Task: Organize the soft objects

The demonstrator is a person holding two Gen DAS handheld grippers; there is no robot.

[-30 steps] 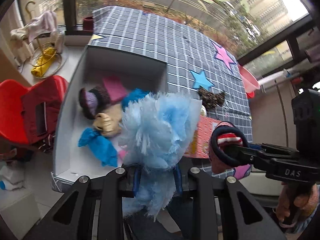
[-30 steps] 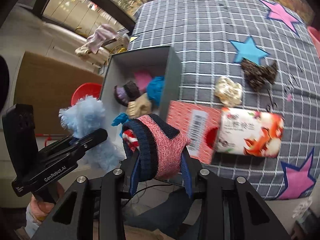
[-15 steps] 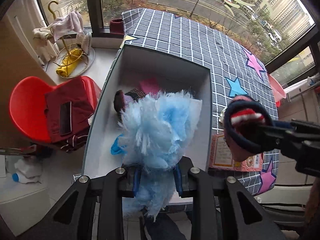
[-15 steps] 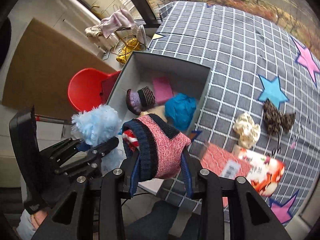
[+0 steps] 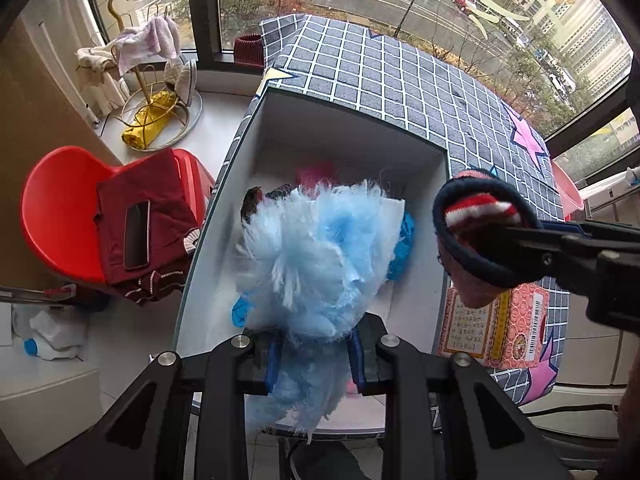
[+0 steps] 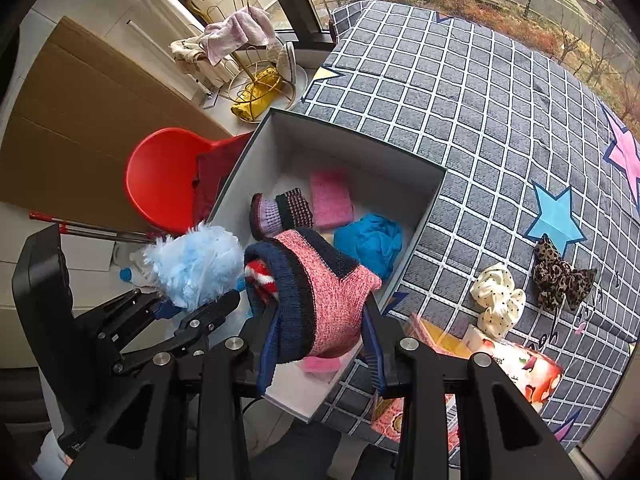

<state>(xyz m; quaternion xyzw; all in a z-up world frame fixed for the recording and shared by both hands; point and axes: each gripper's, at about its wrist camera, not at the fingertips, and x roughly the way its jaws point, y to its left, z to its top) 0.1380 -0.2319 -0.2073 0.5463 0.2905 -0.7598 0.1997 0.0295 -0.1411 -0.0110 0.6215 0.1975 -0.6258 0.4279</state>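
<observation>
Both hands now hang over the open white box (image 6: 434,184) at the edge of the checked table (image 6: 480,92), where a second ago they were short of it, out toward the near side and the boxed goods. The left gripper (image 5: 316,356) pinches a fluffy pale-blue object (image 5: 316,252), its jaws pressed into the fur, and has come forward and down so the fluff sits above the middle of the box. The right gripper (image 6: 320,348) is clamped on a pink-and-navy knitted sock (image 6: 320,292) and has swung across from above the red carton (image 5: 492,324) to the box's near right part, close beside the blue fluff. Neither grip has altered. Inside the box already lie a pink pad (image 6: 332,198), a purple-and-dark knit piece (image 6: 280,212) and a crumpled blue cloth (image 6: 370,242). Out on the table a cream scrunchie (image 6: 498,300) and a leopard-print bow (image 6: 562,276) remain to be gathered. By the look of it, both pieces are placed for release into the box, and the sorting seems past its halfway mark, with two soft items left outside
</observation>
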